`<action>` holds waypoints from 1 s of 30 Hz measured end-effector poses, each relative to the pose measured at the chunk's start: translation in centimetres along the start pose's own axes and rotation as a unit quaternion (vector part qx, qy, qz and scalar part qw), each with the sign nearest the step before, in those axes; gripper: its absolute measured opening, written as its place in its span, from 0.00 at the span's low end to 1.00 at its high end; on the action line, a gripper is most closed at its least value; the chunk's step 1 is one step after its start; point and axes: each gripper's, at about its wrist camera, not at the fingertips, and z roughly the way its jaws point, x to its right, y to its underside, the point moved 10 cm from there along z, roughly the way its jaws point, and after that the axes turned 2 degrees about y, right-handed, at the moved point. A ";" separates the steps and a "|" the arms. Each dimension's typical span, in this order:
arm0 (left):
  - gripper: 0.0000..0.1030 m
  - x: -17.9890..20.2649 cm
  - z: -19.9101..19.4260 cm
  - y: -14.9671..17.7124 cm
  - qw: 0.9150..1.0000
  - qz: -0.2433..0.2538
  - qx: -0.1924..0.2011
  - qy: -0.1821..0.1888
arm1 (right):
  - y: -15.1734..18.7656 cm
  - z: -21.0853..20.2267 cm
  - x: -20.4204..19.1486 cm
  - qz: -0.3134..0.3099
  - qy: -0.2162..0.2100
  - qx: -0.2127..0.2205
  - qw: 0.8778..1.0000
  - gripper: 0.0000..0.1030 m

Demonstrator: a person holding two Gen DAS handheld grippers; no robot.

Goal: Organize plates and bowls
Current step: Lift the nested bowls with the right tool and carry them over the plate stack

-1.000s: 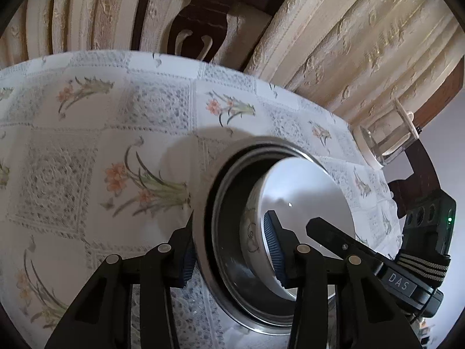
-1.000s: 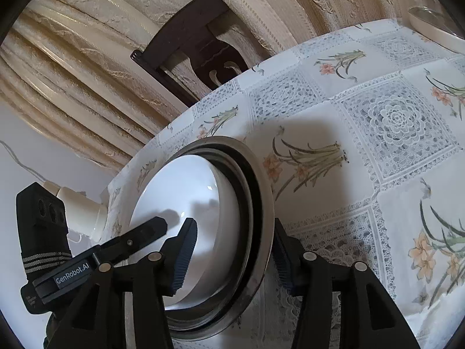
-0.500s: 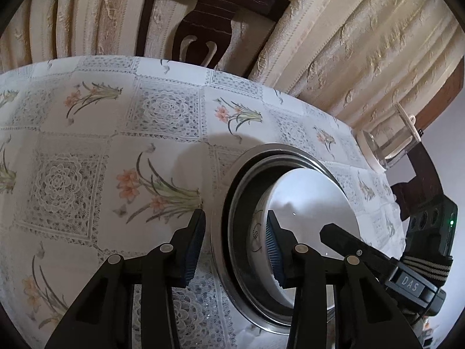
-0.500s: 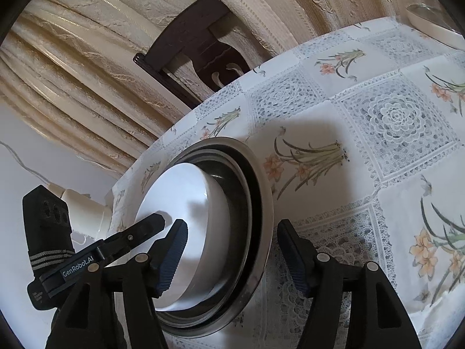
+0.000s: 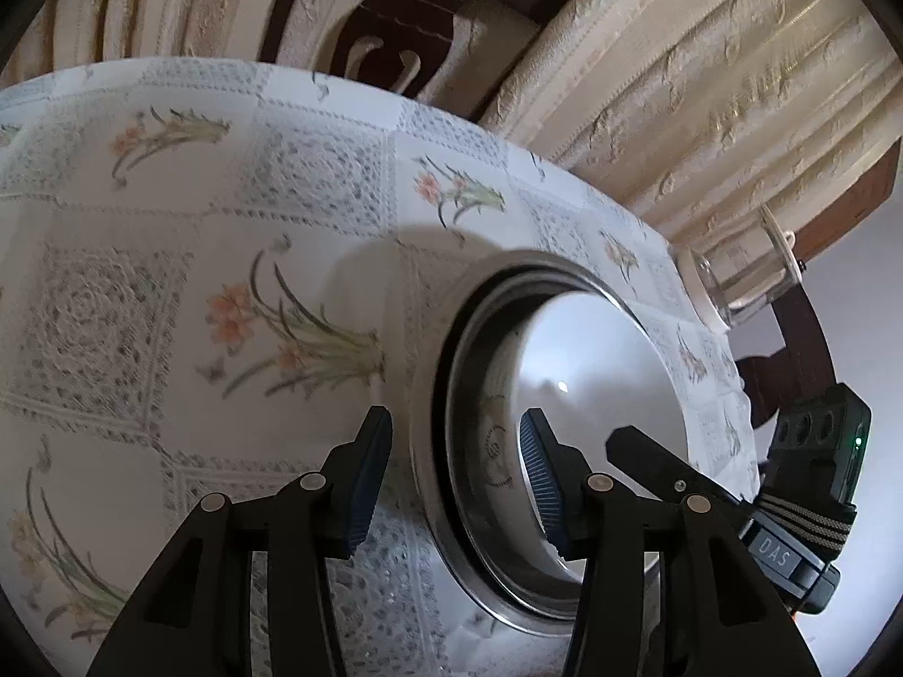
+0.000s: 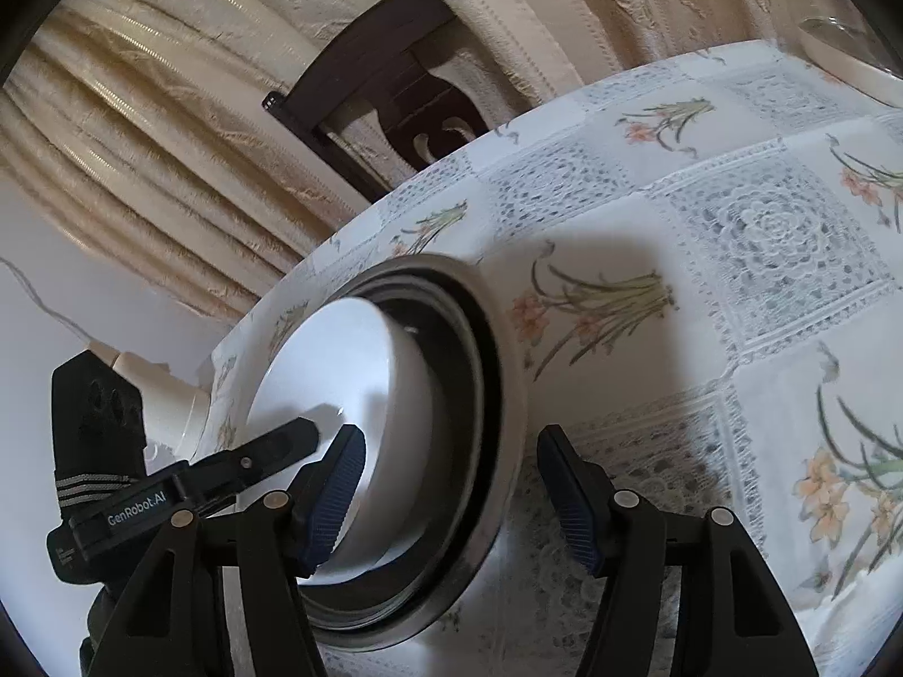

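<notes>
With the white bowl (image 5: 598, 361) nested in the steel plate (image 5: 429, 440) on the table (image 5: 113, 293), we see both grips released: left tongs (image 5: 456, 471) opening, right tongs (image 6: 448, 493) narrowing again, both straddling the plate's rim untouched — the stack looks placed.

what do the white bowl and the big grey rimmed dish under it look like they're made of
White round bowl: probably glazed ceramic, given its smooth gloss, a sharp light glint, and a faint printed motif on the outside wall in the left wrist view. Wide grey rimmed dish around it: likely stainless steel, with a brushed silvery rim and dark reflective inner wall.
</notes>
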 end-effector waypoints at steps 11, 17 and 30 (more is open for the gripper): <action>0.39 1.6 0.4 -0.1 0.998 0.049 -0.004 -0.030 | 0.0 0.1 -0.1 -0.001 0.015 -0.016 1.000 0.45; 0.39 1.8 0.0 -0.7 0.999 0.040 -0.004 -0.031 | 0.0 0.0 0.1 0.014 0.018 -0.025 0.999 0.42; 0.39 4.2 -2.9 -0.4 0.998 0.046 0.007 -0.032 | -0.2 -2.8 -0.7 0.031 0.006 -0.019 0.999 0.42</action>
